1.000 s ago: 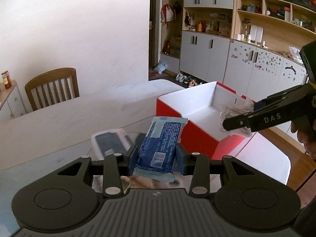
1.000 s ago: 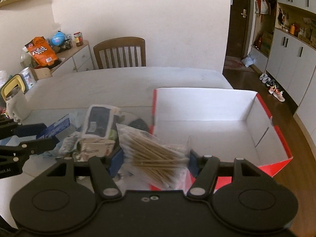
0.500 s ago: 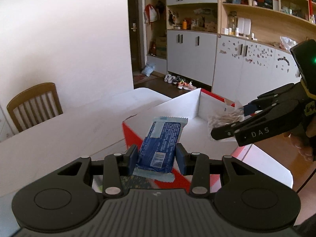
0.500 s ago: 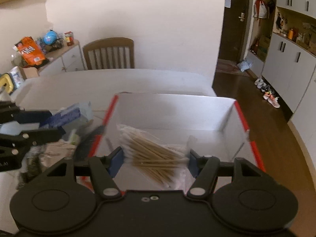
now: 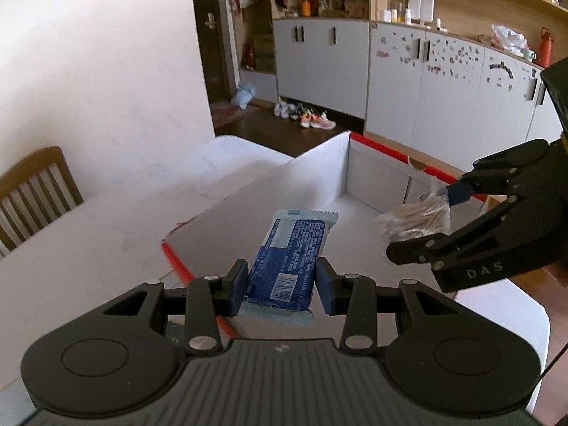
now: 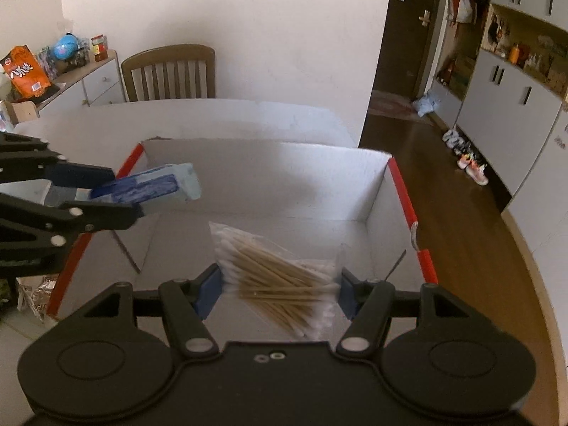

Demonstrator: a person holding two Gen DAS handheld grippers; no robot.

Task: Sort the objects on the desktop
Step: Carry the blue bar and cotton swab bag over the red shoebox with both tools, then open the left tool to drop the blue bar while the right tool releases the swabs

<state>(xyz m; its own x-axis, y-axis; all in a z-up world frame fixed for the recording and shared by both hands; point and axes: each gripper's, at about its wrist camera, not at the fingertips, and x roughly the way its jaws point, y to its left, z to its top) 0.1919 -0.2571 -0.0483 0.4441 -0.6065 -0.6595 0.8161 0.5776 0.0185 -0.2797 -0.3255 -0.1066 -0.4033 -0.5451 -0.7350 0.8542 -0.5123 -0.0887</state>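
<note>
My left gripper [image 5: 281, 285] is shut on a blue snack packet [image 5: 288, 266] and holds it over the near left corner of the red box with white inside [image 5: 380, 177]. My right gripper [image 6: 277, 293] is shut on a clear bag of cotton swabs [image 6: 280, 277] and holds it above the box floor [image 6: 284, 184]. In the left wrist view the right gripper [image 5: 426, 223] with the swab bag [image 5: 415, 220] hangs at the right over the box. In the right wrist view the left gripper [image 6: 117, 195] with the packet [image 6: 149, 186] reaches in from the left.
The box sits on a white table [image 5: 88, 241]. Loose packets [image 6: 35, 291] lie on the table left of the box. A wooden chair [image 6: 170, 71] stands at the far side. A side cabinet with snacks [image 6: 64, 71] is at the back left. Cupboards [image 5: 426, 81] line the room.
Both grippers have moved from the pile of items toward and over the box, each still holding its object. The box now fills the view under both.
</note>
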